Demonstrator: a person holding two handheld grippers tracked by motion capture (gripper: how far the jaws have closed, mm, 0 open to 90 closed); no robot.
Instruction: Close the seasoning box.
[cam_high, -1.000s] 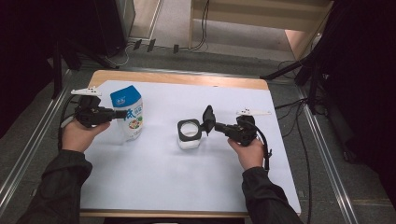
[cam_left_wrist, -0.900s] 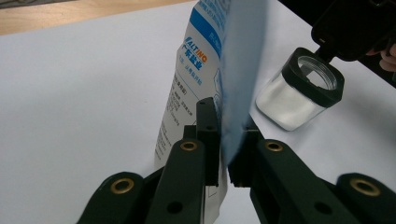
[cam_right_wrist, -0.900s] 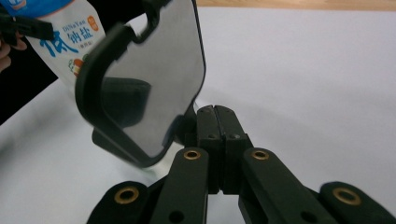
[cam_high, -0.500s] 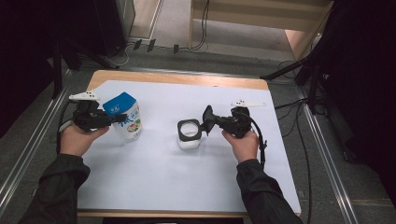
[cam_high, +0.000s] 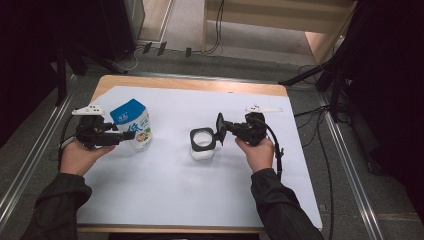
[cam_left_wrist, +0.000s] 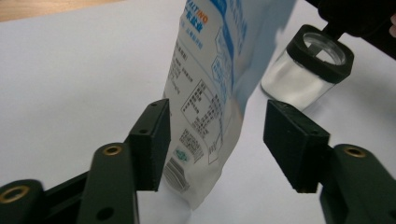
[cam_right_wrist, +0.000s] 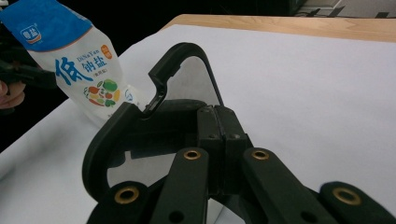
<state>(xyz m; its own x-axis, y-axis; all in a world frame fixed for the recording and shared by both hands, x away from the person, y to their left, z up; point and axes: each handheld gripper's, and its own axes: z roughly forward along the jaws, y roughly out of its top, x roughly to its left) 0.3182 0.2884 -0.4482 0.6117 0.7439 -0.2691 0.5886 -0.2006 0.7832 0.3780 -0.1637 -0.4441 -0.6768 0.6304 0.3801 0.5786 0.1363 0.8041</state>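
A white and blue salt bag stands upright on the white sheet at the left. My left gripper reaches it from the left. In the left gripper view the bag stands between the jaws of the left gripper, which have just been opening; the right pad is clear of it. A clear jar of white powder sits mid-table. My right gripper is shut on the jar's black hinged lid, held upright. In the right gripper view the right gripper pinches the lid.
The white sheet covers most of a wooden table, whose bare strip shows at the far edge. Dark floor, metal rails and cables surround the table. A wooden frame stands behind it.
The bag has gone from tilted in the left gripper to upright on the sheet, and the left jaws have spread apart. The right hand keeps the lid raised.
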